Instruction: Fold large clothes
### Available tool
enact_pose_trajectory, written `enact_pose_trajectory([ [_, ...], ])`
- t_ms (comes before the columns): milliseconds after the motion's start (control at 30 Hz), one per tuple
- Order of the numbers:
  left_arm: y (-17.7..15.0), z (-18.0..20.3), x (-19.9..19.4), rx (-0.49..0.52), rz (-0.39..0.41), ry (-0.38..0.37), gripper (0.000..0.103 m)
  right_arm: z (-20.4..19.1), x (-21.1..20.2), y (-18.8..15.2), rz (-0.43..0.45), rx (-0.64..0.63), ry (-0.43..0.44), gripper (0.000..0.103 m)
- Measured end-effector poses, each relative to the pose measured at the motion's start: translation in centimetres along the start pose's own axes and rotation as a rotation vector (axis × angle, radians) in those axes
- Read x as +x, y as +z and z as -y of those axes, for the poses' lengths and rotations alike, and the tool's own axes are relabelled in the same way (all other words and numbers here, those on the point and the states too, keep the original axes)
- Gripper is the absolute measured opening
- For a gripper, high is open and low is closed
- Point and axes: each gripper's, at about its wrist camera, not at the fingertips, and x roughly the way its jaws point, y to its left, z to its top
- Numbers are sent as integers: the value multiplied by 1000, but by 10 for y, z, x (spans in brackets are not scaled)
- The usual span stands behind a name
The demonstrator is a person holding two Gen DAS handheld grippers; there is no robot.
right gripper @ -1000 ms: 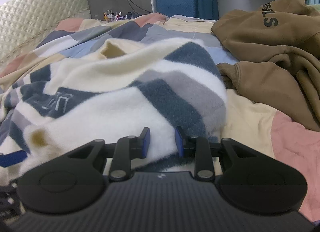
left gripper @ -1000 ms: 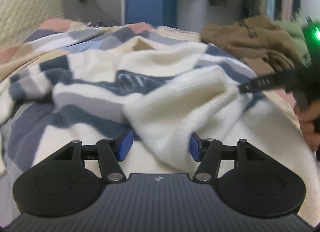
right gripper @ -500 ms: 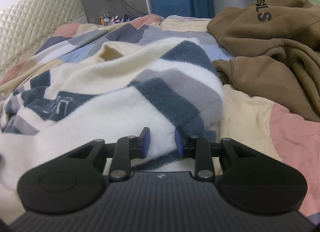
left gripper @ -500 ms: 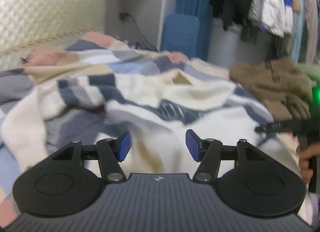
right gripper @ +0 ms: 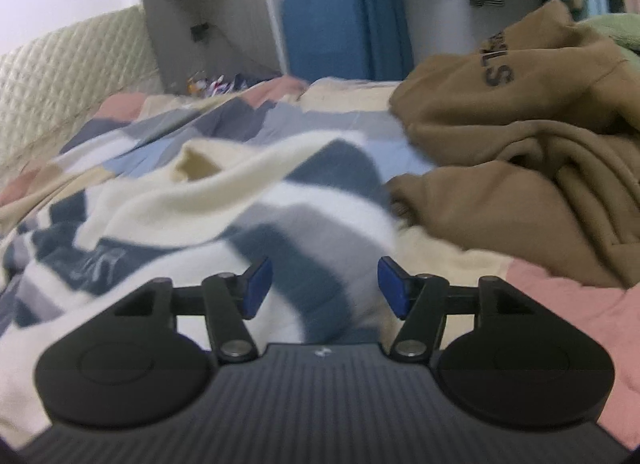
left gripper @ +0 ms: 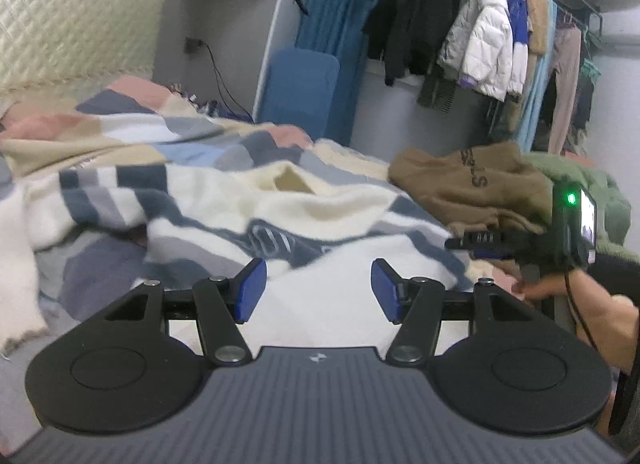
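A fluffy sweater point(left gripper: 280, 216) striped in cream, navy and grey lies crumpled on the bed, collar opening facing up; it also fills the right wrist view point(right gripper: 240, 204). My left gripper point(left gripper: 318, 286) hangs open above its white front part, with nothing between the blue pads. My right gripper point(right gripper: 325, 286) is over the sweater's right edge and its jaws are opening. The striped fabric lies under and between the pads, which do not press on it. The left wrist view shows the right gripper point(left gripper: 480, 244) from the side, held by a hand point(left gripper: 560, 296).
A brown hoodie point(right gripper: 520, 168) is heaped just right of the sweater, with a green garment point(left gripper: 580, 180) behind it. A patchwork bedcover point(right gripper: 560, 296) lies underneath. Behind the bed stand a quilted headboard point(left gripper: 60, 36), a blue panel point(left gripper: 300, 88) and a rack of hanging clothes point(left gripper: 480, 36).
The right gripper's jaws, narrow on the sweater fold before, have spread apart and let the fabric go. The left gripper has lifted and drawn back from the sweater, staying open.
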Motion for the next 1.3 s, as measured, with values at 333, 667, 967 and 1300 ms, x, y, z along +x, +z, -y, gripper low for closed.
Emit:
enact_pose_trajectory([
  [333,-21,-15,57,-49,-206,24,54,32,46,-5,-119,236,78,62],
  [667,-24,-23,59,-129,-206,-11,54,19,21,28,-41,151,72,17],
  [967,-40,-11,90,-92,-324,-5,54,36,48,-1,-82,123,-70,17],
  [1300,-36,-19,79,-142,-281,-17,55,33,30,4,-83,151,-109,36],
])
